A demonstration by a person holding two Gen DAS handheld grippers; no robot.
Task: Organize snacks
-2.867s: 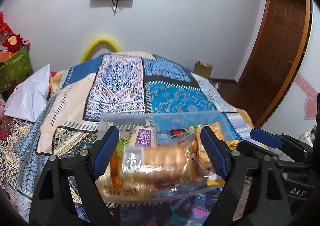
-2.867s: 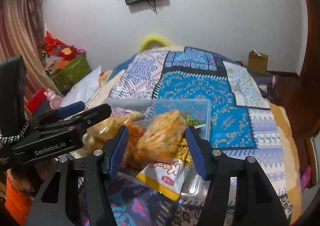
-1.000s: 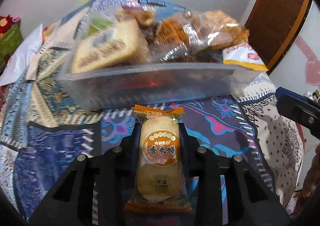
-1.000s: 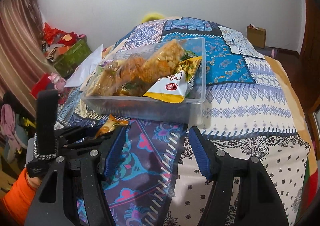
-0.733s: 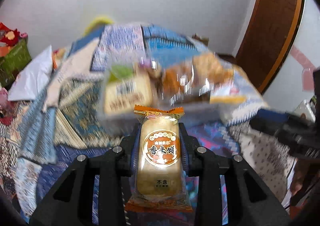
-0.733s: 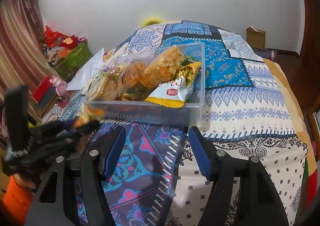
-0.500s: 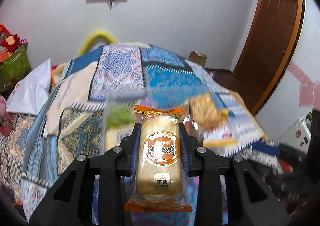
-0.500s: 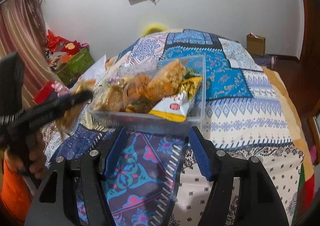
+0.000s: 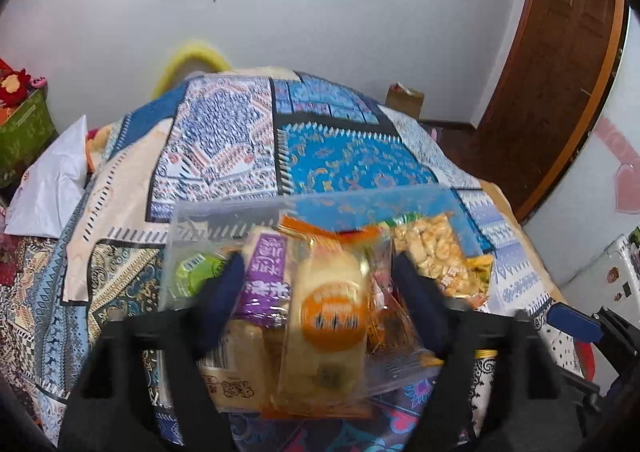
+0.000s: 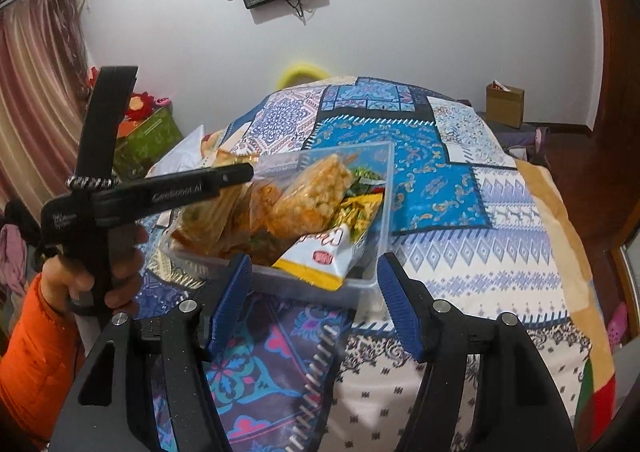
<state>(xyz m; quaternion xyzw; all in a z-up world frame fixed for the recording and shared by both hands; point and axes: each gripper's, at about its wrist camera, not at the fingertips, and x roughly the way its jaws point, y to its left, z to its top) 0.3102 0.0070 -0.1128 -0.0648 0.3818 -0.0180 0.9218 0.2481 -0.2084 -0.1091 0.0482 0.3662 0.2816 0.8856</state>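
The left claw (image 9: 318, 284), fingers spread, had let the orange-labelled clear-wrapped cake packet (image 9: 326, 316) drop over the clear plastic snack bin (image 10: 382, 212) on the bed, the open right claw (image 10: 314, 302) idle; withdrawing probably came next.

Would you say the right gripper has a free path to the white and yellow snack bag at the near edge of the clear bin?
Probably yes. The right gripper is open and empty, facing the snack bag, which overhangs the near wall of the clear bin. Nothing lies between them; the left gripper sits farther left over the bin.
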